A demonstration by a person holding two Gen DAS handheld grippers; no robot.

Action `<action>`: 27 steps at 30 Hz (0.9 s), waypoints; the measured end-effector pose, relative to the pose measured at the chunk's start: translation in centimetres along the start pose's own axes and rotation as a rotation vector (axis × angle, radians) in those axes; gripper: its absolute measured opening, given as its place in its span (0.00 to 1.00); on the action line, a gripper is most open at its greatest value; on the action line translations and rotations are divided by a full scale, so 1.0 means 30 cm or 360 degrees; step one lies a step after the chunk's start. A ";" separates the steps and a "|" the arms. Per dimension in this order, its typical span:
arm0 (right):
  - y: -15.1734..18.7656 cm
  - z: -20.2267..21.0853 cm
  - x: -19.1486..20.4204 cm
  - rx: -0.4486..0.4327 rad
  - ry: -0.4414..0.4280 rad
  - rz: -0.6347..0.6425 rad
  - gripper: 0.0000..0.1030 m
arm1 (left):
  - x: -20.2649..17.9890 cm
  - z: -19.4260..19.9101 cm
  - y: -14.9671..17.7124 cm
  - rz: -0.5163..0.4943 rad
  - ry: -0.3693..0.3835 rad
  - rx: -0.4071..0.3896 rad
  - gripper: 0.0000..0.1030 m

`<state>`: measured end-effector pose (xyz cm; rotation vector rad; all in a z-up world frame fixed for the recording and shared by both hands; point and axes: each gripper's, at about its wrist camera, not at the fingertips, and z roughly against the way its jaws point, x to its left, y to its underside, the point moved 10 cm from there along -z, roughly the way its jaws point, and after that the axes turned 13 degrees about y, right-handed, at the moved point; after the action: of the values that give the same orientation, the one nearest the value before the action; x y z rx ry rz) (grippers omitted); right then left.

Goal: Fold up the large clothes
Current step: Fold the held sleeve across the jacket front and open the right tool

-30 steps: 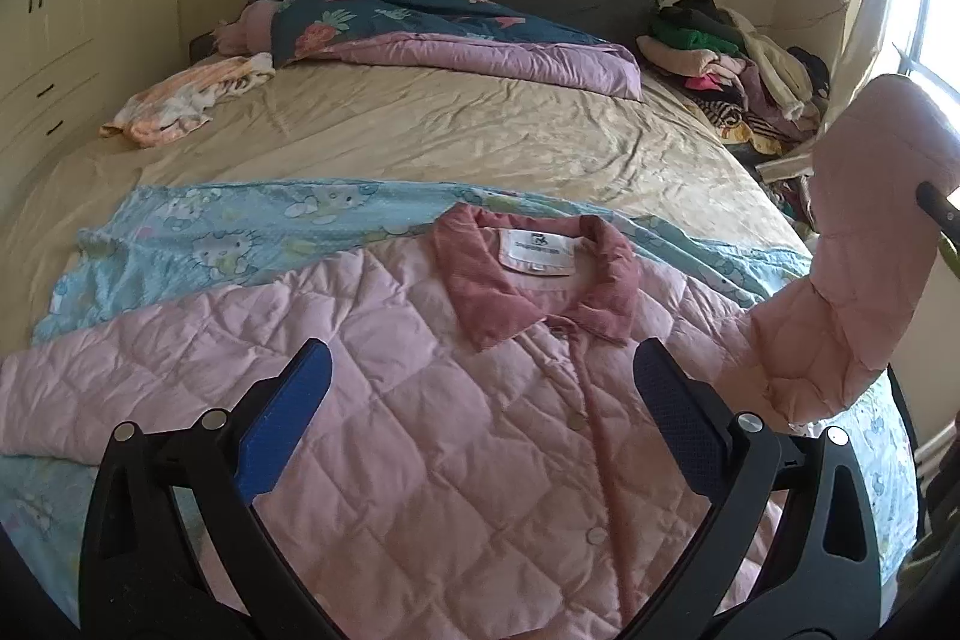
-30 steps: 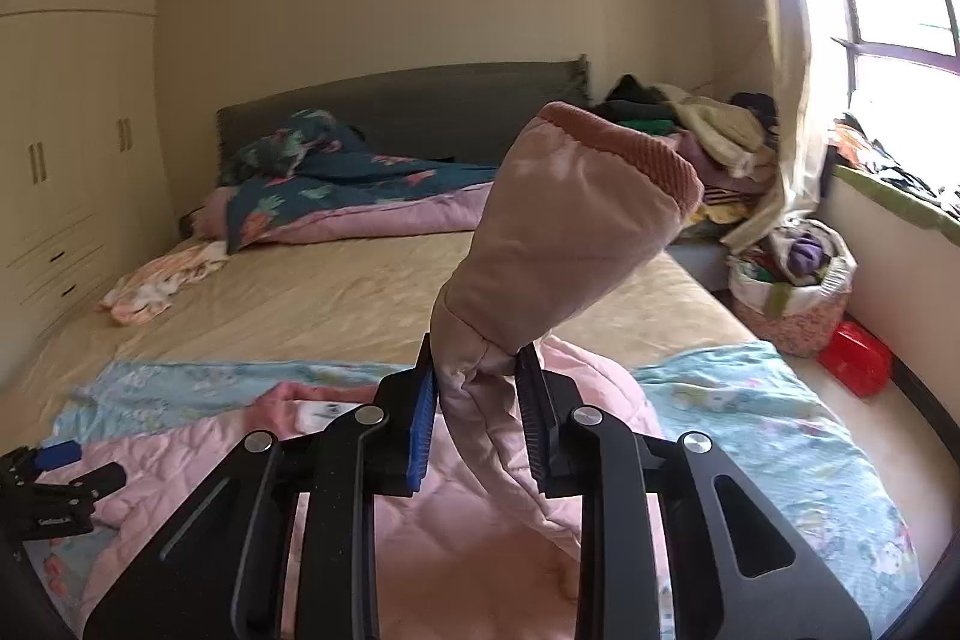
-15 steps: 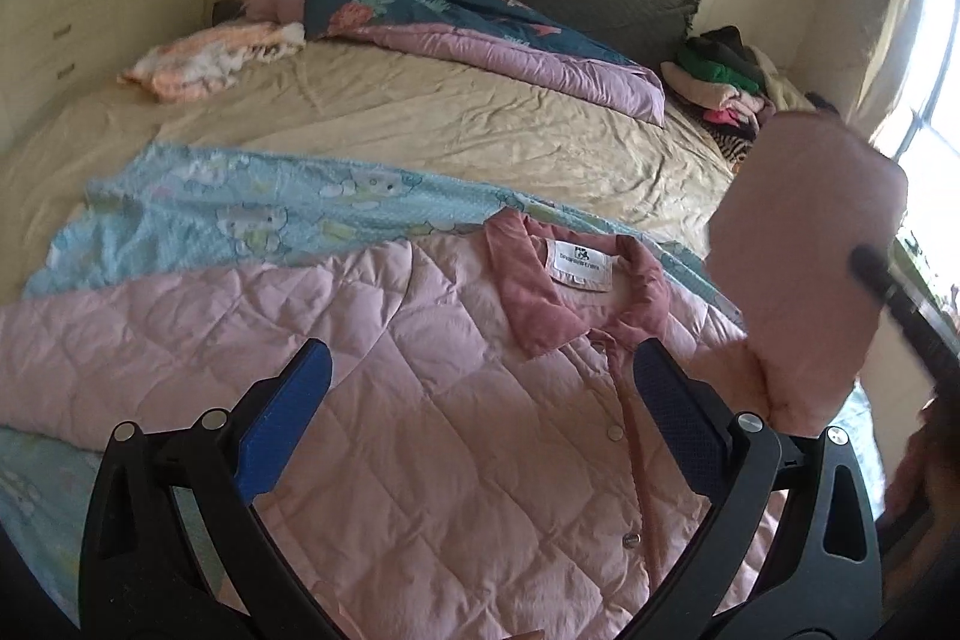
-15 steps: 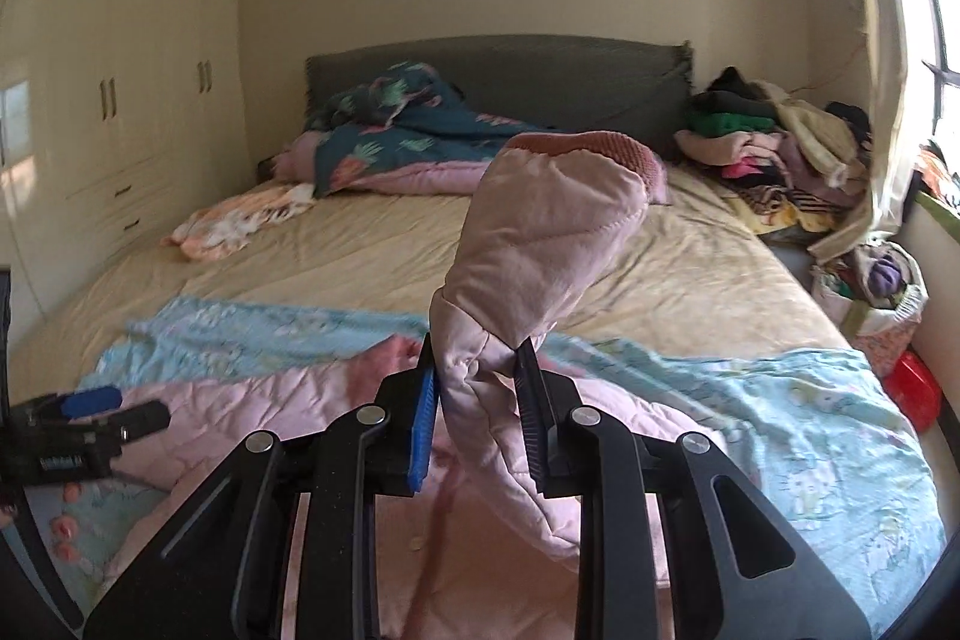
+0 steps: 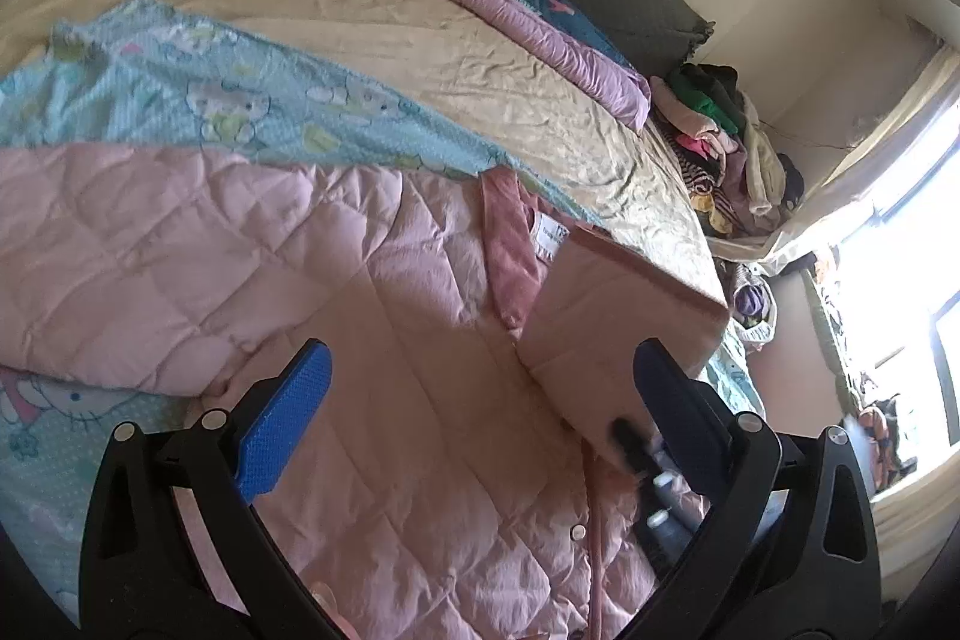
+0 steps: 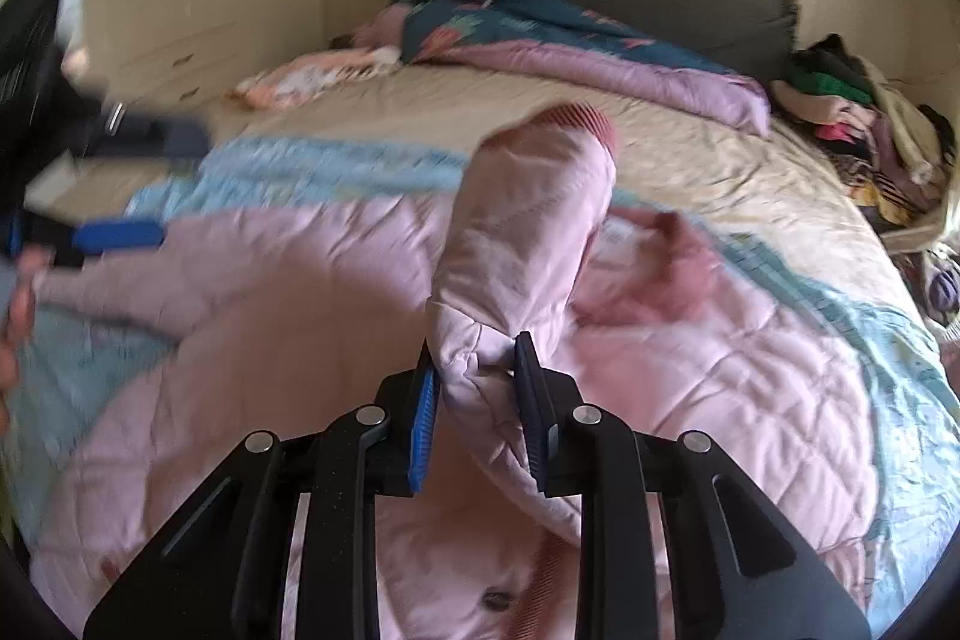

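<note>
Right gripper (image 6: 477,370) pinches the sleeve (image 6: 528,220), frame centre; left gripper (image 5: 480,400) spread, holding nothing. Jacket (image 5: 240,244) lies flat on the bed (image 5: 420,40).

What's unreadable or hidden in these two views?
- Collar label text: too small, and the folded sleeve covers part of it, left view.
- Right gripper: blurred, behind the left gripper's finger, left view.
- Left gripper: motion-blurred, right view.
- Jacket hem: cut off by the frame edge, both views.
</note>
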<state>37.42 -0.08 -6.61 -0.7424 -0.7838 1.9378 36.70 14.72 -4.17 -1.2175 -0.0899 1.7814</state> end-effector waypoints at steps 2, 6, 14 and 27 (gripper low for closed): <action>0.038 -0.014 0.054 0.0040 -0.0065 0.0040 0.31 | 0.010 -0.018 0.014 0.0025 0.0006 0.0024 0.92; 0.116 -0.037 0.153 0.0152 -0.0180 0.0139 0.50 | 0.025 -0.068 0.064 0.0109 0.0073 0.0111 0.92; 0.177 0.052 0.119 0.0162 -0.0272 0.0107 0.83 | 0.097 -0.179 0.185 0.0150 -0.0013 0.0301 0.92; 0.192 -0.022 -0.530 0.0288 0.0231 -0.0383 0.83 | 0.034 -0.234 0.178 -0.0321 -0.0274 0.0312 0.08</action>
<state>41.72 -16.35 -8.43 -0.6398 -0.5725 1.6921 38.48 9.60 -11.19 -0.8829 -0.1295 1.6724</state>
